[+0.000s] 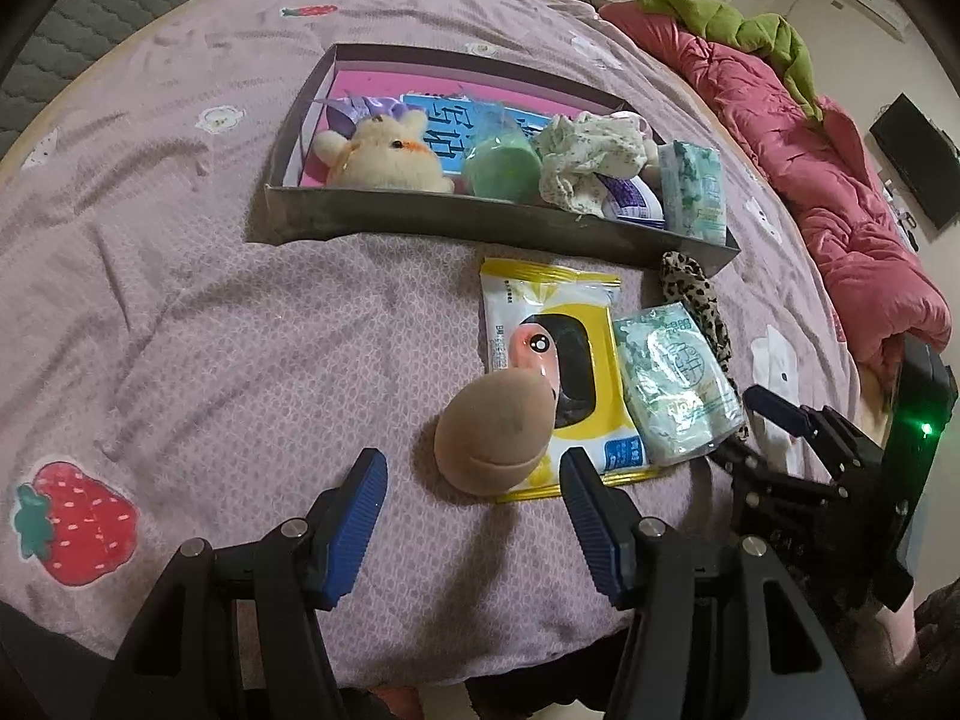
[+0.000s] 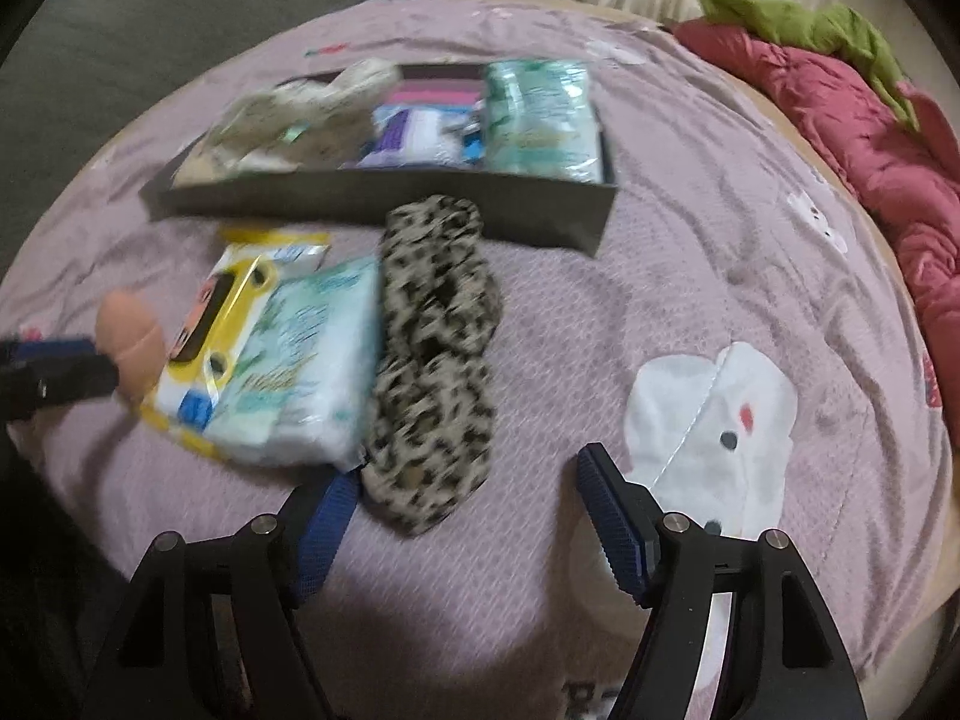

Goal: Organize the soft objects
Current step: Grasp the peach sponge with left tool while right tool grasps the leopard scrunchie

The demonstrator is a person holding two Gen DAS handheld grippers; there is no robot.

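Note:
A tan and pink soft toy [image 1: 495, 426] lies on a yellow wipes pack [image 1: 564, 372], just ahead of my open left gripper [image 1: 474, 468] and in line with the gap between its fingers, untouched. Next to the wipes lie a green-white tissue pack [image 1: 678, 384] and a leopard-print fabric piece [image 2: 432, 360]. My right gripper [image 2: 468, 474] is open, with the near end of the leopard fabric between its fingertips and the pads off it. The tissue pack [image 2: 306, 372] sits just left of it. The right gripper's fingers [image 1: 780, 411] show beside the tissue pack.
A dark shallow box [image 1: 480, 222] behind the loose items holds a cream plush, a green roll, a floral cloth and tissue packs. All rests on a mauve bedsheet [image 1: 210, 330] with strawberry patches. A red quilt [image 1: 840, 198] is heaped at the right. A finger of the left gripper [image 2: 60, 354] is at the left edge.

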